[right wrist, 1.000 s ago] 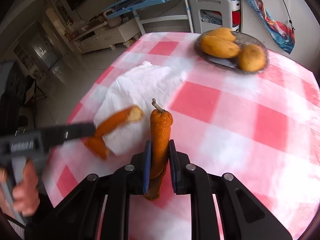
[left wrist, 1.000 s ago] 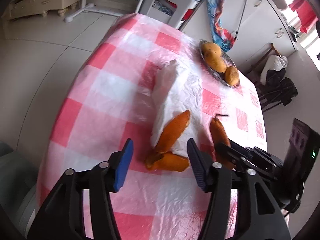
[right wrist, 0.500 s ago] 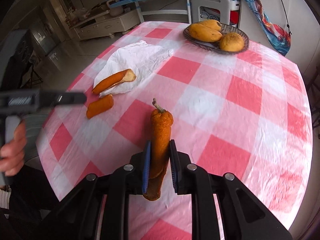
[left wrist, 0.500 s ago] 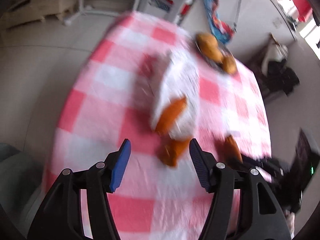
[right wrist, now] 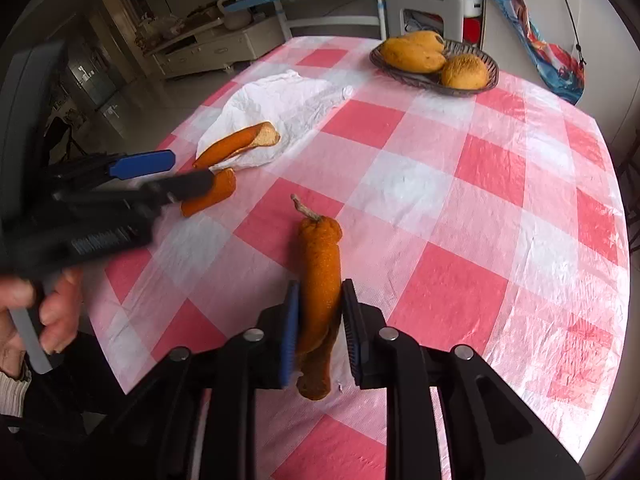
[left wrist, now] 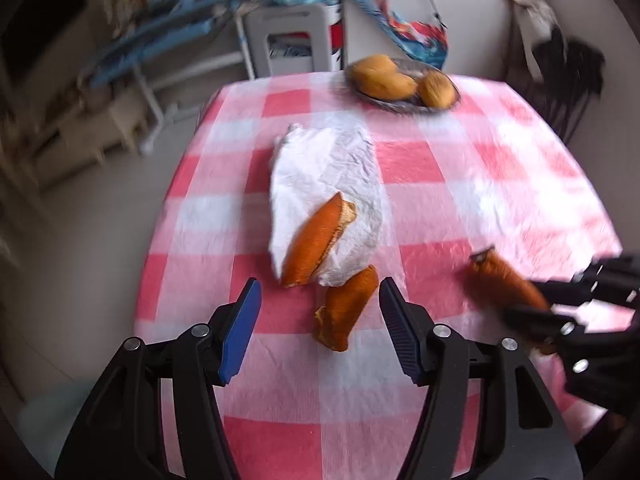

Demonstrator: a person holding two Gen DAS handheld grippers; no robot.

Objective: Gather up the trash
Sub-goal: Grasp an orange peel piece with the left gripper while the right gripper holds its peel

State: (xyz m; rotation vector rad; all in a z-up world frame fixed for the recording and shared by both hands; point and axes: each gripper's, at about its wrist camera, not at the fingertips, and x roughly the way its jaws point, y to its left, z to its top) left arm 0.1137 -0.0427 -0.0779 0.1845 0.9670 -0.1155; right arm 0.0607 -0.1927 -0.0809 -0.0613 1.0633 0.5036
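Observation:
My right gripper (right wrist: 320, 312) is shut on a long orange peel with a stem (right wrist: 320, 276) and holds it above the checked table; the peel also shows in the left wrist view (left wrist: 504, 280). My left gripper (left wrist: 320, 320) is open, its fingers either side of a short orange peel piece (left wrist: 346, 308) lying on the cloth. A second peel piece (left wrist: 318, 240) rests on the edge of a crumpled white tissue (left wrist: 324, 176). In the right wrist view the left gripper (right wrist: 168, 172) hovers over the short piece (right wrist: 212, 194), beside the tissue (right wrist: 276, 108).
A pink and white checked tablecloth (right wrist: 460, 208) covers the round table. A dark woven basket (right wrist: 472, 80) with mangoes (right wrist: 412, 56) stands at the far side. A white plastic stool (left wrist: 296, 44) and shelving stand beyond the table. The table edge drops off at left.
My left gripper swung round and came over the short peel piece, still open. My right gripper pulled back from the tissue with the long peel held in it.

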